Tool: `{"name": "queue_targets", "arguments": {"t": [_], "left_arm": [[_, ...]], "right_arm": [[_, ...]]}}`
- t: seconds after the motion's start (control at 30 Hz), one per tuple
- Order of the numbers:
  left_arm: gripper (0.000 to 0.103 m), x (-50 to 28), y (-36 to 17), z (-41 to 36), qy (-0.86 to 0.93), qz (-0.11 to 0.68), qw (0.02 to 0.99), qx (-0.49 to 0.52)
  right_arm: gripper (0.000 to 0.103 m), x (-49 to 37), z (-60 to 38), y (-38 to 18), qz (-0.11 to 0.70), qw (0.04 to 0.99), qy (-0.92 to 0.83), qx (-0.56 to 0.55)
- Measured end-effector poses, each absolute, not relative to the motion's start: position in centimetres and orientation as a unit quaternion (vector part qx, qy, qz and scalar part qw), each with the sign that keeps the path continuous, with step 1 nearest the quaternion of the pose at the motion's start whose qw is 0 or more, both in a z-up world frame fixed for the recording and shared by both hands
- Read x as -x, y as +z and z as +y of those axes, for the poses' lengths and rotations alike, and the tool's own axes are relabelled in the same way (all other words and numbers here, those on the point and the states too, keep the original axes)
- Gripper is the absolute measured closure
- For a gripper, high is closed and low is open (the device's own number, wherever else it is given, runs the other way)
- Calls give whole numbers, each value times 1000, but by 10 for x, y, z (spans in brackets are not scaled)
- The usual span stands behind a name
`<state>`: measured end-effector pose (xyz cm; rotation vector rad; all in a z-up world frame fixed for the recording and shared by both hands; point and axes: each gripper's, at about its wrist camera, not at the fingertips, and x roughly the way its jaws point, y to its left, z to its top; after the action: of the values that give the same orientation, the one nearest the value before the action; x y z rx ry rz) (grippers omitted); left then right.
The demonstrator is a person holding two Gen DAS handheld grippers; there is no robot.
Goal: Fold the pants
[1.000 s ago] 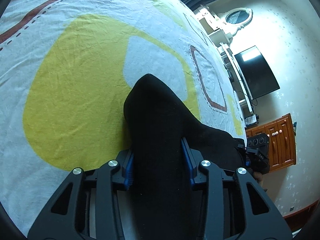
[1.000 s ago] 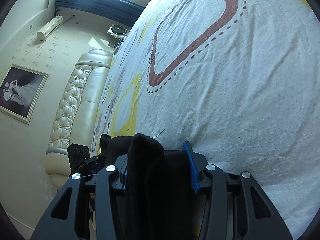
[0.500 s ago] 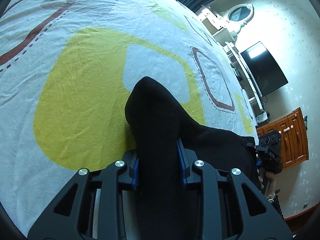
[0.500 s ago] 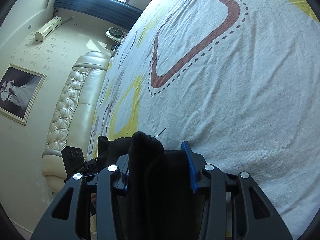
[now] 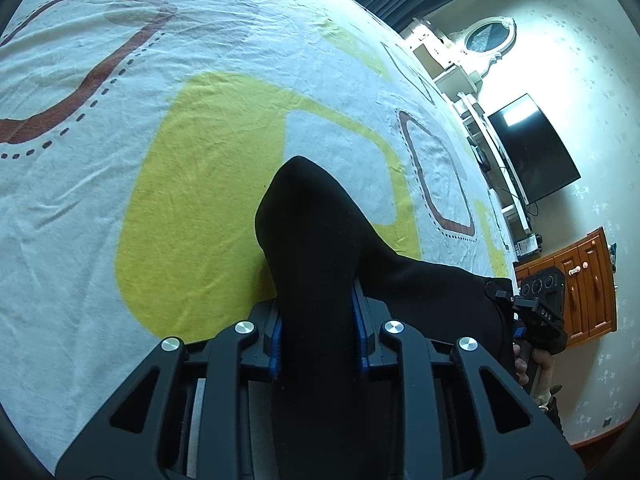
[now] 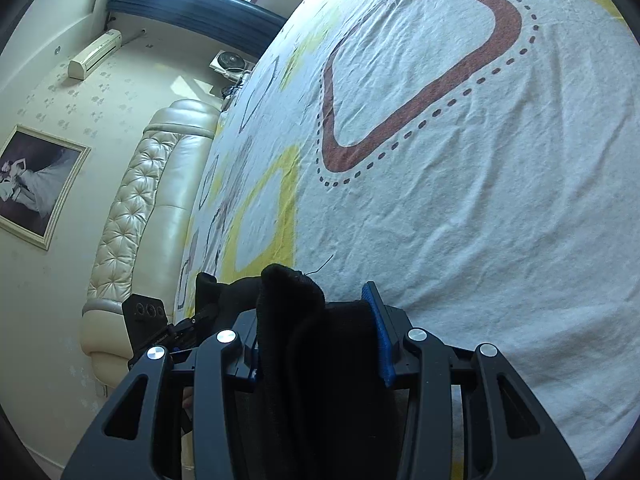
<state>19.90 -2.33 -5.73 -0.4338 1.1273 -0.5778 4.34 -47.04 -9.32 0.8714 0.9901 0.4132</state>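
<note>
Black pants (image 5: pixel 320 248) hang bunched over a patterned bedsheet (image 5: pixel 200 184), the left gripper (image 5: pixel 318 340) closing on them, the right gripper (image 6: pixel 316 340) clamping them. No fold yet.

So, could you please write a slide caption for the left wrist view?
Left gripper closing on black pants above a yellow-patterned bedsheet, right gripper holding the other end.

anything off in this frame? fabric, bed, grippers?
Nothing is spilled or damaged. One small oddity: a loose thread sticks out of the black pants at the bunched edge in the right gripper. The left gripper is closing on another fold of them. The bedsheet is only lightly wrinkled.
</note>
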Motion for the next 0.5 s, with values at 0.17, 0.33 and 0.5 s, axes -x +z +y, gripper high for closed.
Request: {"name": "queue_targets", "arguments": {"t": [0.17, 0.33, 0.5], "left_arm": [[77, -207, -55, 2, -252, 521, 789, 208], [77, -218, -55, 33, -233, 519, 790, 229], [77, -226, -52, 56, -222, 515, 796, 226]], "right_arm": [[61, -60, -448, -97, 459, 765, 202, -405], [61, -77, -423, -102, 460, 758, 217, -408], [61, -90, -402, -105, 463, 753, 229, -408]]}}
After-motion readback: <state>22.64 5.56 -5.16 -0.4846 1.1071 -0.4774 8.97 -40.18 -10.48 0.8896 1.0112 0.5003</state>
